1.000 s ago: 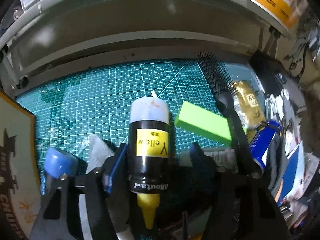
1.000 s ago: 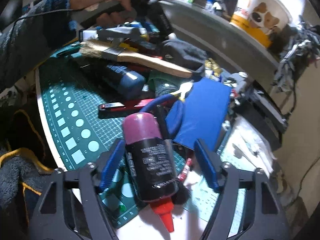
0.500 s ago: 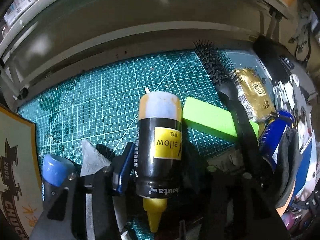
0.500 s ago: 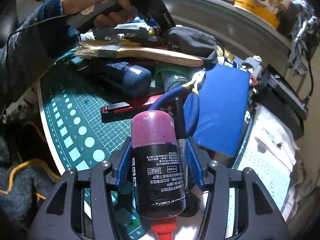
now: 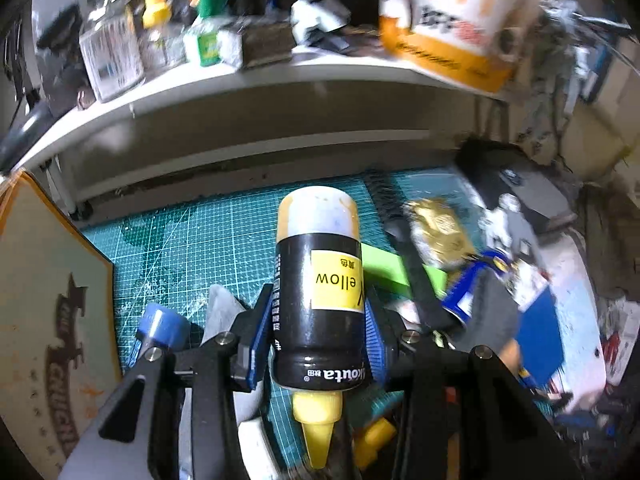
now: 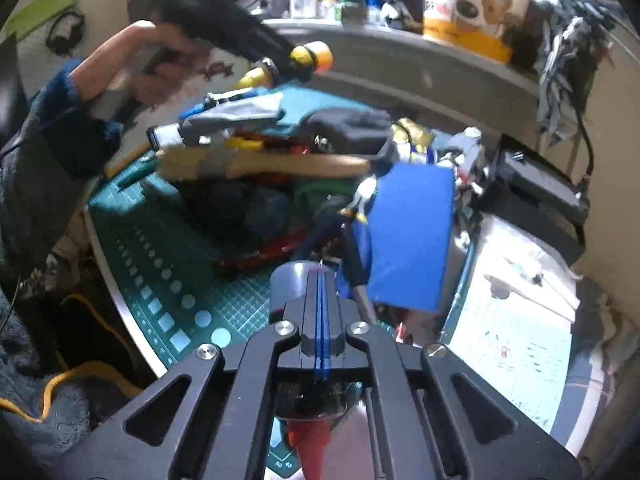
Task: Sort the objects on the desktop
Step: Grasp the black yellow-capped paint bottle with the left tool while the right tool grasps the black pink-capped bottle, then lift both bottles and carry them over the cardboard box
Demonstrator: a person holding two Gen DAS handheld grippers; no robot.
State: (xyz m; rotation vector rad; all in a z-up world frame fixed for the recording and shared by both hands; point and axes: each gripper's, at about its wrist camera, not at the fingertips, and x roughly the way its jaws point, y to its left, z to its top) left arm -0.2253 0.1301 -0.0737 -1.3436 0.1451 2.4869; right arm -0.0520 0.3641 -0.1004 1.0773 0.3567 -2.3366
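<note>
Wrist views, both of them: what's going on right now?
The left gripper is clamped on the yellow ink bottle, holding it in the air above the green cutting mat, nozzle toward the camera. The right gripper is shut with its pads together, gripping nothing; the red-nozzled bottle lies just beneath it.

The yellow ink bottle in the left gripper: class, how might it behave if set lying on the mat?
The yellow ink bottle looks round-bodied, so it would probably roll on the cutting mat. Its glossy black wrap suggests a slippery surface. The left gripper clamps it firmly, so it seems rigid.
</note>
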